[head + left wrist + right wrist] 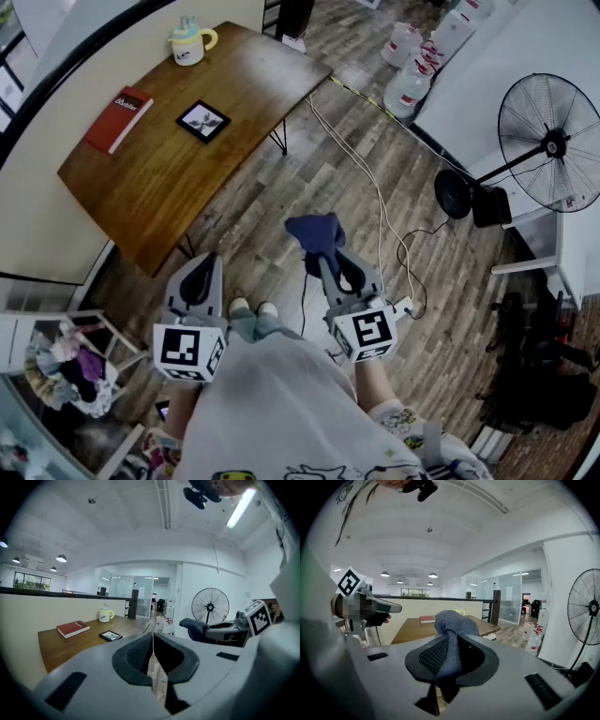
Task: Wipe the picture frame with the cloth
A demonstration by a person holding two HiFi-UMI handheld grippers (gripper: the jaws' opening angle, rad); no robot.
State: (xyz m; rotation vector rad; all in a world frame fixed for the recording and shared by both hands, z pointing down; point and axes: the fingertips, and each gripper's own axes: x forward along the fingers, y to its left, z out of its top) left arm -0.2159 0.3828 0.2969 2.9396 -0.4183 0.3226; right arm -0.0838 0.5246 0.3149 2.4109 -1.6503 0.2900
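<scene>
Picture frame (202,120) is seen lying flat on a wooden table (141,202), well ahead of both grippers and off to the left of the left gripper (203,267). In the left gripper view it is found ahead and left of the closed jaws, with a red book (119,118) further left of it and a mug (190,42) beyond it. Neither gripper is touching the frame or the table.

The left gripper's jaws are pressed together with nothing between them. The right gripper (328,262) is clamped on the dark blue cloth (317,234): a fold is pinched between the jaws, and the rest is bunched in a lump just past the jaw tips. Both grippers are held out over the wood floor, side by side and apart, pointed slightly downward toward the table. A standing fan (548,141) is seen well off to the right of the right gripper, and water bottles (412,84) are grouped far ahead of it.
</scene>
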